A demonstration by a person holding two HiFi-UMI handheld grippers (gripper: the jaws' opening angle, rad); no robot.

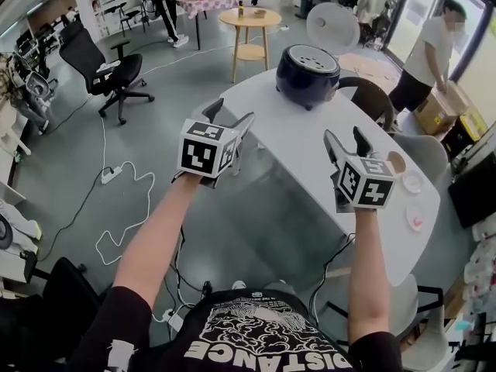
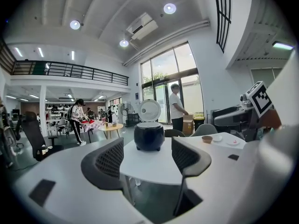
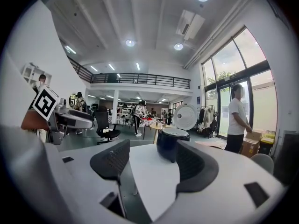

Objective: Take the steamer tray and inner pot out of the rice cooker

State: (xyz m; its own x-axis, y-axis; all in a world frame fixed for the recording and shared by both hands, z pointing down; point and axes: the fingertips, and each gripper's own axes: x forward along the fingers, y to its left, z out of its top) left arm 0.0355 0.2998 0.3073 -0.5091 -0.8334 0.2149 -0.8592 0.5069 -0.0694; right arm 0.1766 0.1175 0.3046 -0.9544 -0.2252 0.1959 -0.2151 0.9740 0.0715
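From the head view, the cooker (image 1: pixel 308 74) is sitting at the far end of the white table (image 1: pixel 294 157), its lid (image 1: pixel 332 28) standing open and a pale tray (image 1: pixel 308 57) with holes lying in its top. The pot under the tray is not showing. The left gripper (image 1: pixel 231 113) and right gripper (image 1: pixel 346 136) are hovering over the near part of the table, both well short of the cooker. A person (image 1: pixel 426 53) is bending over a box beyond the table's right end.

In the left gripper view, the left gripper (image 2: pixel 148 160) is holding its jaws spread wide with nothing between them — the cooker (image 2: pixel 149 136) is showing far off through the gap.

In the right gripper view, the right gripper (image 3: pixel 152 162) is likewise gaping and empty, the cooker (image 3: pixel 173 143) standing beyond it, apart from both jaws.
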